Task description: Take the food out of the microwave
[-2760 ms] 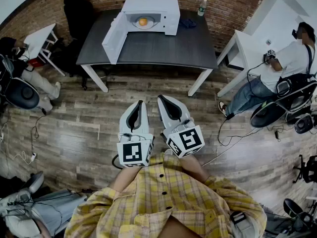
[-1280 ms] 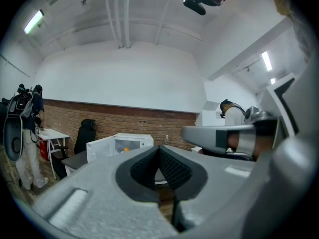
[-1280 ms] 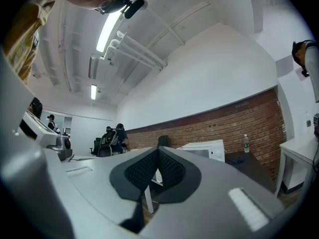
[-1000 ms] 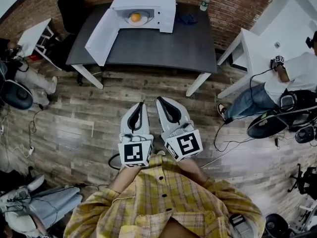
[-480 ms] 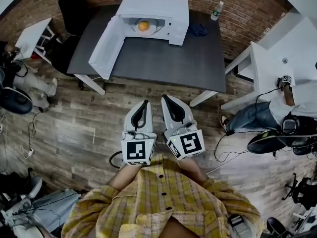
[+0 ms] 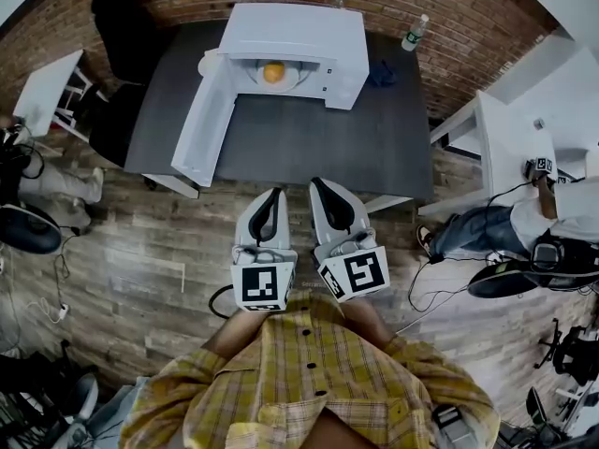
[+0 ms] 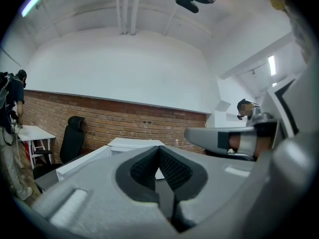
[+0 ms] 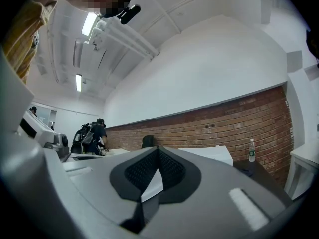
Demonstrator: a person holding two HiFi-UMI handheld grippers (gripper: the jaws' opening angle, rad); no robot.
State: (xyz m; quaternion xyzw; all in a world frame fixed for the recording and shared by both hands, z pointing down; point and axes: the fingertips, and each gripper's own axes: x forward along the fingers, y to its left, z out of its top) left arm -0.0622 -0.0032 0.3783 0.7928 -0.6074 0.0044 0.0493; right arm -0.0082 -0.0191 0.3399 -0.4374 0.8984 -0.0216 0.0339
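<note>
A white microwave (image 6: 295,40) stands at the back of a dark grey table (image 6: 318,143), its door (image 6: 206,129) swung open to the left. Inside it, an orange piece of food (image 6: 273,72) lies on a white plate (image 6: 285,80). My left gripper (image 6: 273,193) and right gripper (image 6: 316,183) are side by side, level, just short of the table's front edge and well away from the microwave. Both are shut with nothing between the pads. The left gripper view shows the microwave (image 7: 133,144) beyond the closed pads (image 7: 149,164). In the right gripper view it (image 8: 212,153) shows too.
A water bottle (image 6: 415,33) and a dark blue cloth (image 6: 382,73) lie on the table right of the microwave. A black chair (image 6: 117,26) and a white side table (image 6: 42,87) stand at left. Another white table (image 6: 501,143) and a seated person (image 6: 524,223) are at right.
Both grippers have been carried forward together towards the table, which now lies much nearer under their tips. Both stay shut and empty.
</note>
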